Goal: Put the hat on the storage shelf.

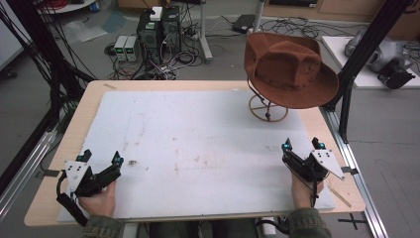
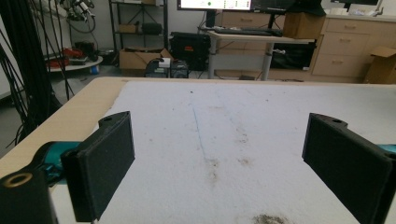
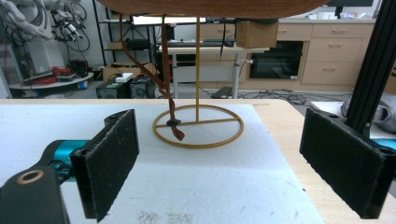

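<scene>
high view, nearest the person: two hands came in over the near edge of the table (image 1: 59, 144), each holding a gripper above the white mat (image 1: 198, 148) that covered most of the tabletop; the left hand (image 1: 99, 201) held the left gripper (image 1: 101, 158) at the mat's near left corner, jaws spread wide with nothing between them; the right hand (image 1: 302, 191) held the right gripper (image 1: 303, 145) at the mat's near right corner, jaws likewise wide apart and empty; both grippers pointed away from the person across the mat; a small dark smudge (image 1: 132, 162) lay on the mat just beside the left gripper's inner jaw; faint brownish stains marked the mat's middle.

farther across the mat, at its far right corner: a brown brimmed hat (image 1: 289, 67) sat on a thin golden wire stand (image 1: 268, 110), whose ring base rested on the mat; the hat's brim overhung the mat's far right edge.

left gripper view: the two black pads stood far apart over bare stained mat (image 2: 243, 121).

right gripper view: between the open pads, well beyond them, stood the stand's ring base (image 3: 198, 126) and upright stem, with a brown strap (image 3: 166, 88) hanging from the hat's underside (image 3: 210, 7) down to the ring.

beyond the table: computer boxes (image 1: 158, 29) and tangled cables on the floor.
</scene>
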